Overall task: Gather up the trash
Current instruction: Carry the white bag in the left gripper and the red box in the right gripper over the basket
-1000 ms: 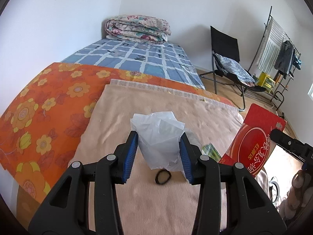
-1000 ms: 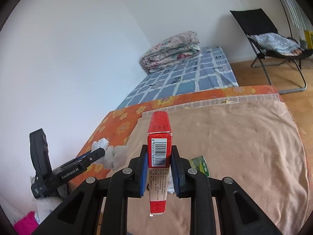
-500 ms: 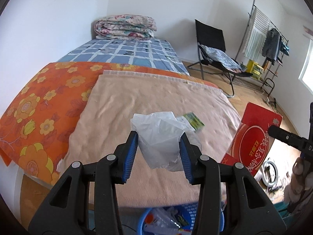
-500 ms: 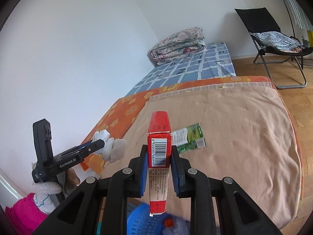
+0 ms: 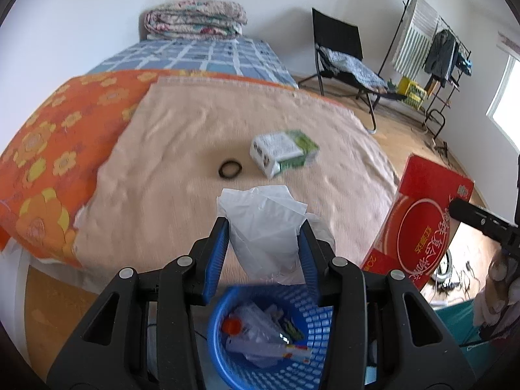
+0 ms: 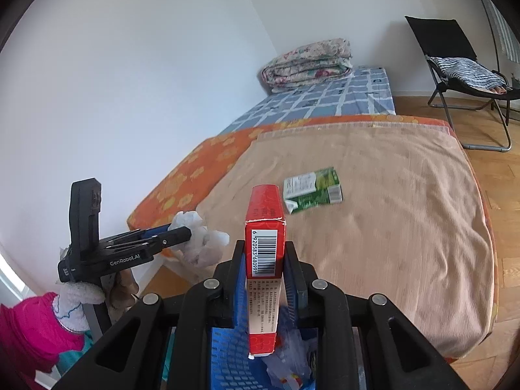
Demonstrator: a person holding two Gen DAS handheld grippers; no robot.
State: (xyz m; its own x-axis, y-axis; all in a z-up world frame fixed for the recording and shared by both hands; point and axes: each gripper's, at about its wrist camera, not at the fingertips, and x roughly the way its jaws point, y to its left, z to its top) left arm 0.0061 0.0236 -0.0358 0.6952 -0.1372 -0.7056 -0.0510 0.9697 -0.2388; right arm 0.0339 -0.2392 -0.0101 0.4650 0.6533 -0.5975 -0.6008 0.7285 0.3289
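My left gripper (image 5: 264, 227) is shut on a crumpled white plastic bag (image 5: 265, 224) and holds it above a blue basket (image 5: 312, 334) with trash in it. My right gripper (image 6: 265, 253) is shut on a red carton (image 6: 265, 260) with a barcode, over the same basket (image 6: 227, 354). A green and white carton (image 5: 282, 152) and a black hair tie (image 5: 230, 169) lie on the beige blanket. The left gripper with the bag (image 6: 198, 240) also shows in the right wrist view.
The bed has a beige blanket (image 5: 182, 162), an orange flowered sheet (image 5: 48, 149) and a folded quilt (image 5: 195, 19). A large red box (image 5: 422, 214) leans at the bed's right. A black chair (image 5: 341, 45) and a drying rack (image 5: 432, 42) stand beyond.
Both grippers have drawn back from the bed with their loads. The blue basket has come into view below them. The green carton and hair tie now lie farther away.
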